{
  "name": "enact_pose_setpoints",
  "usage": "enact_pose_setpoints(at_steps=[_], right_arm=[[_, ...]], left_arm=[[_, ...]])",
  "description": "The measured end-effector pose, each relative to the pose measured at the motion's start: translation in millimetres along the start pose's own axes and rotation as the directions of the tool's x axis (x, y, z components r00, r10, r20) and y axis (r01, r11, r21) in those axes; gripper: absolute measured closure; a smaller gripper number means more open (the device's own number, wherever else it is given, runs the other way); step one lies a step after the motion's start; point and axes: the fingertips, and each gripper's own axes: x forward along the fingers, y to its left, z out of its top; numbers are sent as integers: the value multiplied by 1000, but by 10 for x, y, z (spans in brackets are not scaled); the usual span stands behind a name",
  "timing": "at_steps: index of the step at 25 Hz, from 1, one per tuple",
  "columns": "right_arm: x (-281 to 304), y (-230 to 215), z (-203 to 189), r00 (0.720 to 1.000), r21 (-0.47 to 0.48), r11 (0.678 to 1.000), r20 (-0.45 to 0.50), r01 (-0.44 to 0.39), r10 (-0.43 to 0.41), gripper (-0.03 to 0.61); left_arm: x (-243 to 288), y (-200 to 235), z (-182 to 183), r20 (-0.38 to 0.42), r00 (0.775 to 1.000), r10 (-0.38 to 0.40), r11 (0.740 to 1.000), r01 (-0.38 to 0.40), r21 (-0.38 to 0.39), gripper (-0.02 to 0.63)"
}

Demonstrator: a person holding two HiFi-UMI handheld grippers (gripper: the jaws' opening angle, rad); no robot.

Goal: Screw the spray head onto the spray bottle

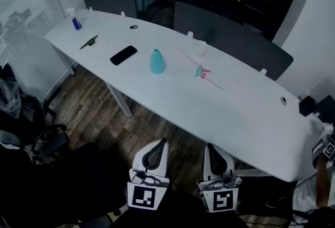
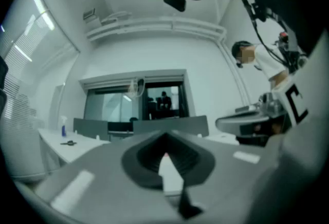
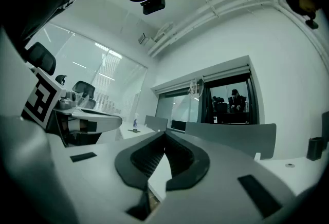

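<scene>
**Head view:** L gripper (image 1: pixel 161 141) and R gripper (image 1: pixel 210 146) hung low and well short of the spray bottle (image 1: pixel 157 61). Both had jaws together and held nothing. The bottle stood upright on the white table (image 1: pixel 235 109). The spray head (image 1: pixel 201 72) lay right of the bottle, near but apart, w/ its thin tube trailing away. A phone (image 1: pixel 123 55) lay left of the bottle.

**L gripper view:** pads met at the tip, empty. Bottle not in sight.

**R gripper view:** same, jaws closed on nothing.

**Judgement:** task not begun. Open both jaws before reaching. Probably L should clamp the bottle's body low to keep it upright, and R should take the head by its collar, not the tube. Feed the tube into the neck first, seat square, then twist. A cross-threaded or tipped bottle looked like the main risk.
</scene>
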Motion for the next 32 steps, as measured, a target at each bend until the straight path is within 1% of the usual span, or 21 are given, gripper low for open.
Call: enact_pose_setpoints(at_steps=[2, 4, 6, 10, 13, 17, 21, 23, 27, 32], right_arm=[[96, -95, 16, 1000, -6, 1000, 26, 10, -10, 574], [188, -156, -8, 999, -4, 1000, 29, 15, -15, 574], [301, -181, -77, 1000, 1, 1000, 12, 9, -9, 574], [648, -235, -247, 999, 27, 1000, -32, 4, -3, 574], [1024, -359, -354, 999, 23, 1000, -50, 19, -18, 574], [1643, -575, -387, 995, 20, 997, -53, 80, -79, 574], [2272, -705, -422, 991, -3, 993, -61, 120, -120, 574], [2554, -747, -467, 989, -4, 990, -59, 138, -138, 574], [2955, -783, -592, 985, 5, 988, -79, 157, -156, 574], [3209, -803, -667, 983, 12, 987, -93, 159, -157, 574]], left_arm=[[97, 59, 8, 2, 1000, 6, 1000, -6, 14, 614], [186, 118, -22, -8, 1000, 15, 1000, -15, 9, 614], [288, 183, -88, -26, 999, 18, 1000, -18, 0, 614], [603, 401, -208, -35, 999, 13, 1000, -14, -14, 614], [938, 651, -302, -48, 999, -5, 1000, 4, -12, 614], [1533, 1051, -361, -36, 998, -49, 999, 48, -24, 614], [2077, 1484, -545, -77, 993, -93, 996, 91, -22, 614], [2294, 1684, -632, -84, 991, -106, 994, 104, -22, 614], [2596, 1921, -762, -87, 987, -137, 990, 135, -28, 614], [2774, 2071, -914, -114, 980, -162, 987, 162, -11, 614]])
